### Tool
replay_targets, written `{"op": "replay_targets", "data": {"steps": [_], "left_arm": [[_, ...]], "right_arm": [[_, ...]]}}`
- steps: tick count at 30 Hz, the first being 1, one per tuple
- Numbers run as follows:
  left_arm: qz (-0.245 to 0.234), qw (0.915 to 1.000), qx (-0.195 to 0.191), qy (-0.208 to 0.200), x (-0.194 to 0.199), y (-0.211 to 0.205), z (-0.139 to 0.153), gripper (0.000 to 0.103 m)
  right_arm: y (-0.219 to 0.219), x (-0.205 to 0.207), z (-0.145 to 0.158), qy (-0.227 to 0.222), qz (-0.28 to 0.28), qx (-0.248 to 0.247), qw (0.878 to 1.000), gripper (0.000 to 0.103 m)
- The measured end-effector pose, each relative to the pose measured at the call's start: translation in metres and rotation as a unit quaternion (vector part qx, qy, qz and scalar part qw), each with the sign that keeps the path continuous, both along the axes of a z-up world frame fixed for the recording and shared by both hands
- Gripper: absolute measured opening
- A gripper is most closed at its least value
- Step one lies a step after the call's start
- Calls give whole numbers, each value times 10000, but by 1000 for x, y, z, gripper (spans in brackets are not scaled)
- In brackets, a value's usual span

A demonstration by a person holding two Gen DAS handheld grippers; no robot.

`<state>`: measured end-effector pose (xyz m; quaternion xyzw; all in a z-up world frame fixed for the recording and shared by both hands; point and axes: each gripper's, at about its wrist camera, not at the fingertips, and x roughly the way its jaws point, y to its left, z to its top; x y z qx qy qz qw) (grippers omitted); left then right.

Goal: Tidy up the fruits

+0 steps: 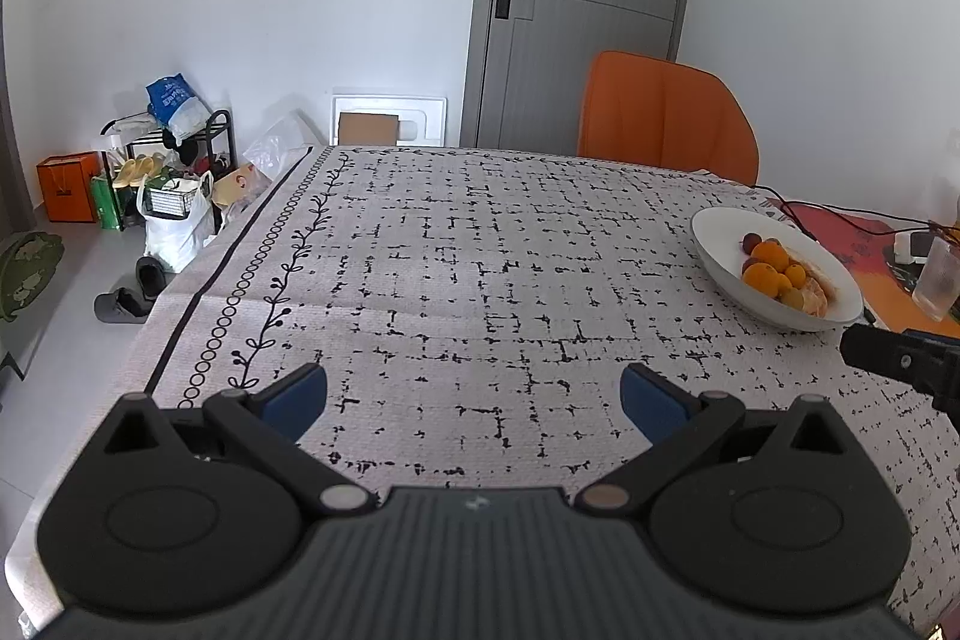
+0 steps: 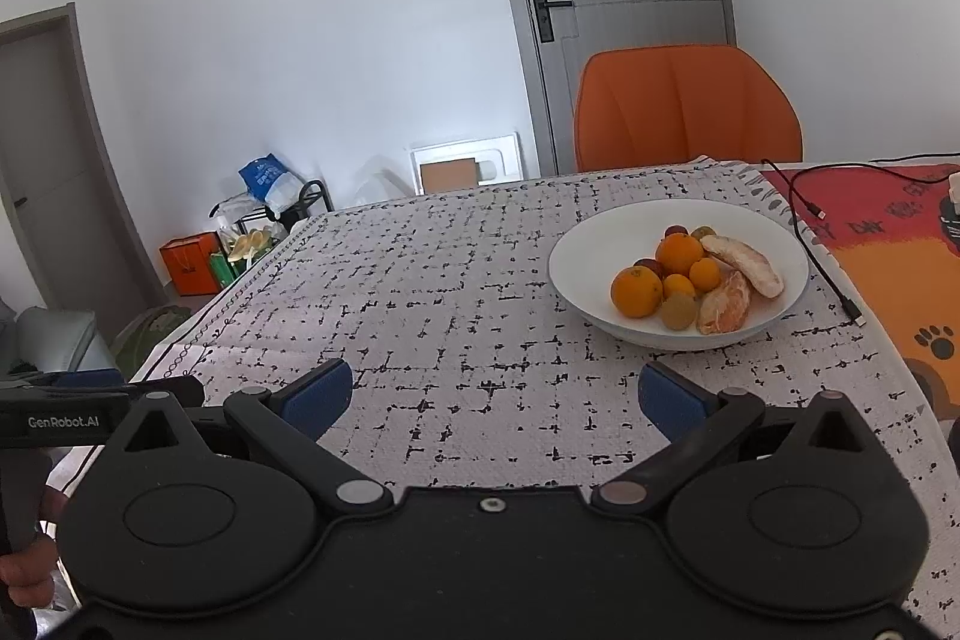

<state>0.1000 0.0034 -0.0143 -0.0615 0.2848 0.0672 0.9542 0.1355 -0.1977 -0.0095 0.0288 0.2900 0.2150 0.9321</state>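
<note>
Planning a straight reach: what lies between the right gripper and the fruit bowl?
Only bare patterned tablecloth lies between the open right gripper and the white fruit bowl, as the right wrist view shows.

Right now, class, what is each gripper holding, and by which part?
Nothing is held. The left gripper and the right gripper are both open over the tablecloth; all the fruit lies in the white bowl.
</note>
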Motion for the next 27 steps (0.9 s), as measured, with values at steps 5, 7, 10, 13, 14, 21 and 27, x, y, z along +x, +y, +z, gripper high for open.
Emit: {"op": "replay_targets", "data": {"steps": [5, 7, 10, 13, 14, 21, 27], "left_arm": [[-1, 10000, 3, -13, -1, 1, 0, 103], [6, 10000, -3, -12, -1, 1, -1, 103], [7, 10000, -10, -11, -1, 2, -1, 103], [9, 10000, -4, -13, -1, 2, -1, 103], [6, 10000, 2, -11, -1, 2, -1, 103], [21, 10000, -29, 4, -2, 5, -2, 103], [-11, 10000, -40, 28, -1, 4, -2, 103]], "right_arm": [[0, -1, 1, -4, 0, -8, 10000, 103], [1, -1, 2, -14, 2, -23, 10000, 103], [2, 0, 3, -20, 6, -33, 10000, 103], [3, -1, 4, -27, 17, -45, 10000, 103], [4, -1, 4, -24, 14, -49, 10000, 103], [4, -1, 4, -22, 27, -66, 10000, 103], [3, 1, 1, 35, -12, -58, 10000, 103]]}}
